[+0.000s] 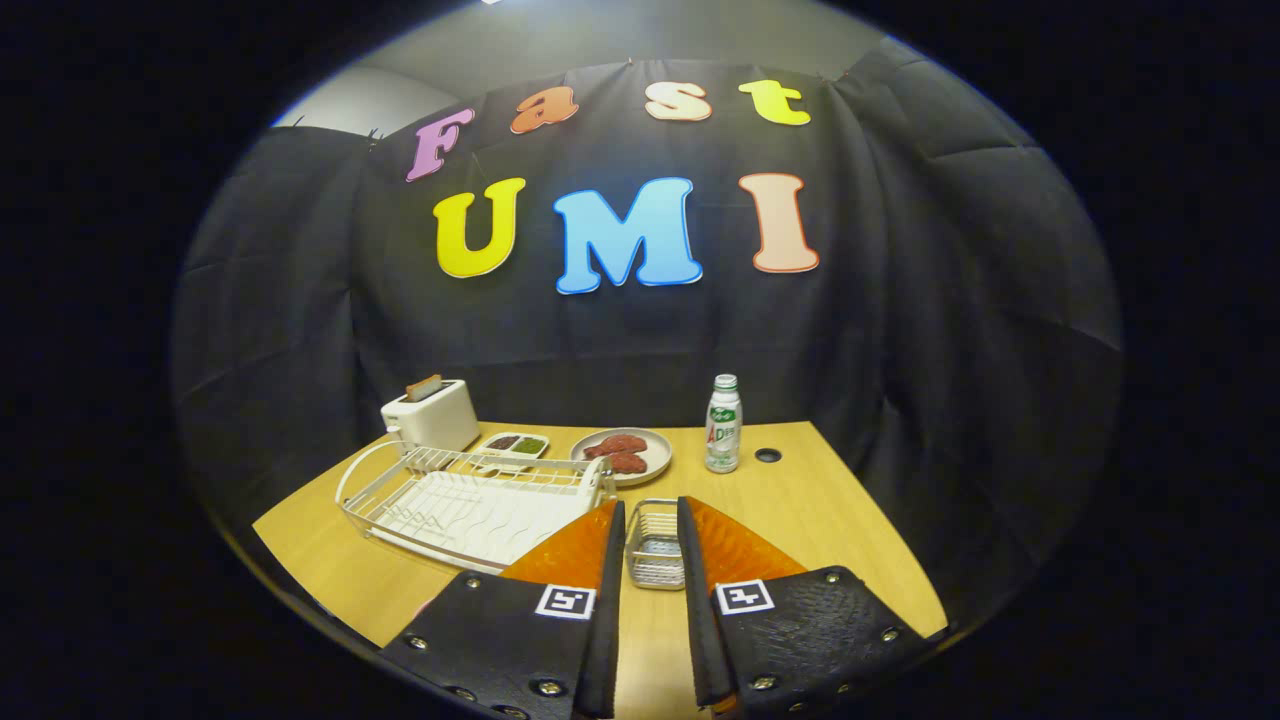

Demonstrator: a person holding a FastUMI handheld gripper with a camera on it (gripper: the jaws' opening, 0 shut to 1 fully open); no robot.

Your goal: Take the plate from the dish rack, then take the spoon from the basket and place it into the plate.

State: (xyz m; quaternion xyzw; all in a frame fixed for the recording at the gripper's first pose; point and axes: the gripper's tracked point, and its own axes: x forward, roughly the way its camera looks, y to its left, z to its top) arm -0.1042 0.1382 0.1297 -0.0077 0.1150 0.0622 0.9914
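While the gripper point(651, 520) hangs above the near side of the wooden table point(820, 520), its fingers stand a little apart w/ nothing held — the wire basket point(655, 545) shows thru the gap, on the table just ahead of the tips. Can't tell if a spoon is inside. Dish rack point(470, 500) sits just beside the basket, ahead of the other finger; wire frame over a white ribbed tray, its slots look bare. Beyond the rack: white toaster point(432, 412) w/ a slice of toast point(424, 387) sticking up. Plate point(622, 453) w/ reddish food lies past the rack's far corner, next to a small two-part dish point(514, 445) of sauces. Bottle point(723, 424) w/ green cap — upright, near the plate.
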